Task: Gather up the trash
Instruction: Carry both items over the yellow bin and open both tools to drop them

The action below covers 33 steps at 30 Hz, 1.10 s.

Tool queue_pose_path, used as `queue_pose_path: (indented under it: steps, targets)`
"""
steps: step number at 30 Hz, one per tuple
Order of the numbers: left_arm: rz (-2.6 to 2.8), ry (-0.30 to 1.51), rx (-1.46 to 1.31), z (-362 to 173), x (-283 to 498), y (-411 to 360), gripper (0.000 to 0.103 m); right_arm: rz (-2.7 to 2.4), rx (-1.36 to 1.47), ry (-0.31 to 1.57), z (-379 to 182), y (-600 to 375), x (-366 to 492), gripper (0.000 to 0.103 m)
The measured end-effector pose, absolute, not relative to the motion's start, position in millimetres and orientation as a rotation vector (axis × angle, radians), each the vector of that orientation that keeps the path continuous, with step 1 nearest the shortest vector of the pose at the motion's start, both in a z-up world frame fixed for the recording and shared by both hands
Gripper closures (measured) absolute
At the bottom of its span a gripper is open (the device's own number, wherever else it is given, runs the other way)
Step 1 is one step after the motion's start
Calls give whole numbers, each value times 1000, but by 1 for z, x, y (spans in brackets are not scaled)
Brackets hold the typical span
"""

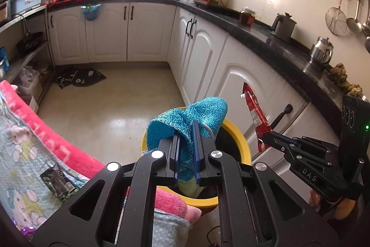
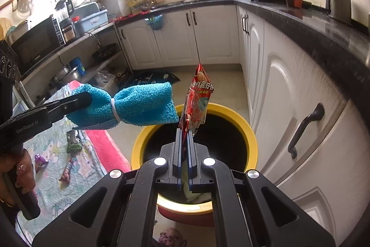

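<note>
Far left: a pink-edged cartoon blanket [image 2: 69, 154] strewn with small snack wrappers [image 2: 67, 171]. Next along, left gripper [image 1: 186, 131] with jaws pinching a blue knitted cloth [image 1: 185, 117] tied at the middle with a white band, held over the near-left rim of the yellow bin [image 2: 251, 131]. Further right, right gripper [image 2: 184, 131] with jaws pressed on the lower end of a red snack packet [image 2: 198, 98], upright above the bin's dark opening, white cabinet doors [image 2: 289, 96] just beside.
</note>
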<state>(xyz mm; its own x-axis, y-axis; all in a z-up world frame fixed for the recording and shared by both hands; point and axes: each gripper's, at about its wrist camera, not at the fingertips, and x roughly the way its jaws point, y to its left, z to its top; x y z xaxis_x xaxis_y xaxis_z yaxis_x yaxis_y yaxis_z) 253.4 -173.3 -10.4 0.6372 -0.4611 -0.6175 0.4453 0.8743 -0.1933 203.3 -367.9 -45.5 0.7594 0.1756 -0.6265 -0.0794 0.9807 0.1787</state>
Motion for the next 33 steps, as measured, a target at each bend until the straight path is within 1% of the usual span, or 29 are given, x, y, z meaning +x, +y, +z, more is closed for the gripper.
queue_pose_path:
  steps: [17,24,25,26,27,28,29,30,32,33]
  targets:
    - [-496,850,-36,-66,292,-189,97,134,173,836,-108,-373,249,99]
    - [-494,885,-53,-76,301,-188,97,134,179,875,-125,-375,260,99]
    - [-495,886,-53,-76,300,-188,97,132,178,876,-126,-375,260,97]
    - [-495,887,-51,-77,300,-188,96,127,178,881,-127,-375,261,93]
    - [-493,886,-47,-76,299,-188,91,125,178,882,-126,-375,262,89]
    - [-492,884,-45,-76,299,-187,87,123,179,881,-126,-376,262,79]
    - [-491,878,-45,-74,297,-186,77,118,180,879,-125,-375,261,73]
    - [-490,875,-45,-73,296,-185,72,116,176,874,-124,-375,260,72]
    - [-491,864,-47,-68,293,-183,68,109,169,870,-122,-375,257,67]
    - [-488,858,-47,-66,291,-181,63,104,168,866,-121,-375,256,65]
